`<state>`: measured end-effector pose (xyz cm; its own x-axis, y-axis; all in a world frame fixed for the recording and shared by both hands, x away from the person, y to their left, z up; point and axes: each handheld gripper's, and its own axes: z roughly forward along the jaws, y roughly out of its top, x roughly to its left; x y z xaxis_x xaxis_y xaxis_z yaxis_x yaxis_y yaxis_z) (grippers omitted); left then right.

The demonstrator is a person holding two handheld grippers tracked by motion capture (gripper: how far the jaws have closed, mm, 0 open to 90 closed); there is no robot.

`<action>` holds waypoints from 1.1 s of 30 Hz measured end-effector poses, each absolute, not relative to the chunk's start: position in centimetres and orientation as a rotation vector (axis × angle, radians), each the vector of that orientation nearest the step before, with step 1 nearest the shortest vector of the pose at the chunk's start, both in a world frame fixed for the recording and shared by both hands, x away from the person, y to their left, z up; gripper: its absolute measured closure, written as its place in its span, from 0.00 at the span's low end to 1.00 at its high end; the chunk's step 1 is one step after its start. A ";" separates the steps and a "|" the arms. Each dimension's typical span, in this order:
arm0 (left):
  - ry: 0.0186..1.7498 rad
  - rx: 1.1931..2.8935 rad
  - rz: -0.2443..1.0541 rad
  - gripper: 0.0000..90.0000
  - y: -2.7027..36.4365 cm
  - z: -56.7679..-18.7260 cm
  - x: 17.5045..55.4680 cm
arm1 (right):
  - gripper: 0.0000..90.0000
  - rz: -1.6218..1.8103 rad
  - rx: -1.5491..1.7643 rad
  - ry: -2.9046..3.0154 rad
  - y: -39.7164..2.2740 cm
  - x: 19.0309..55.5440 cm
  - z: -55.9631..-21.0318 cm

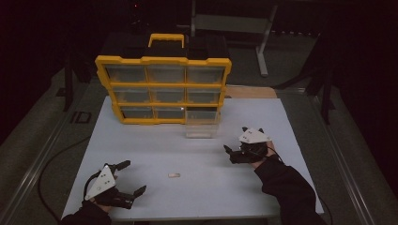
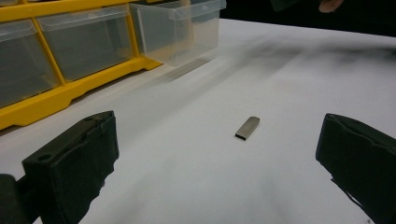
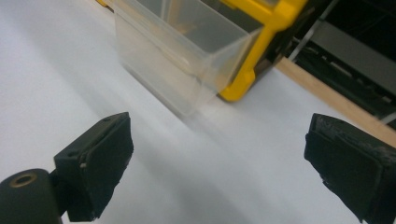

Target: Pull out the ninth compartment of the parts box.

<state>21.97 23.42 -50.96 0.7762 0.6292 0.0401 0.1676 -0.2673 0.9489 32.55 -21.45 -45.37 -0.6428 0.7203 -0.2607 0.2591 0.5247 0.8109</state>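
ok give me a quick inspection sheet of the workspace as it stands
surface: white table top, bare apart from the items below
job's things: small metal USB stick lying flat, untouched; yellow drawer organiser standing at the far edge; its bottom right clear drawer pulled out
clutter: nothing seen
grippers: left gripper open, jaws wide, pointing toward the stick; right gripper open, near the drawer, holding nothing
cables: dark cable trailing off the table's left side
surroundings: dim room, grey metal frame behind the table
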 end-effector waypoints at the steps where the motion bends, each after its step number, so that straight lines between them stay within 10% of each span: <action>1: 0.615 1.820 0.499 0.00 23.4 -51.0 22.0 | 0.08 1.038 0.806 2.172 -21.8 32.4 -45.6; 33: 0.623 1.823 0.499 0.00 23.4 -51.0 22.0 | 0.09 1.152 0.926 2.215 -28.7 27.3 -49.3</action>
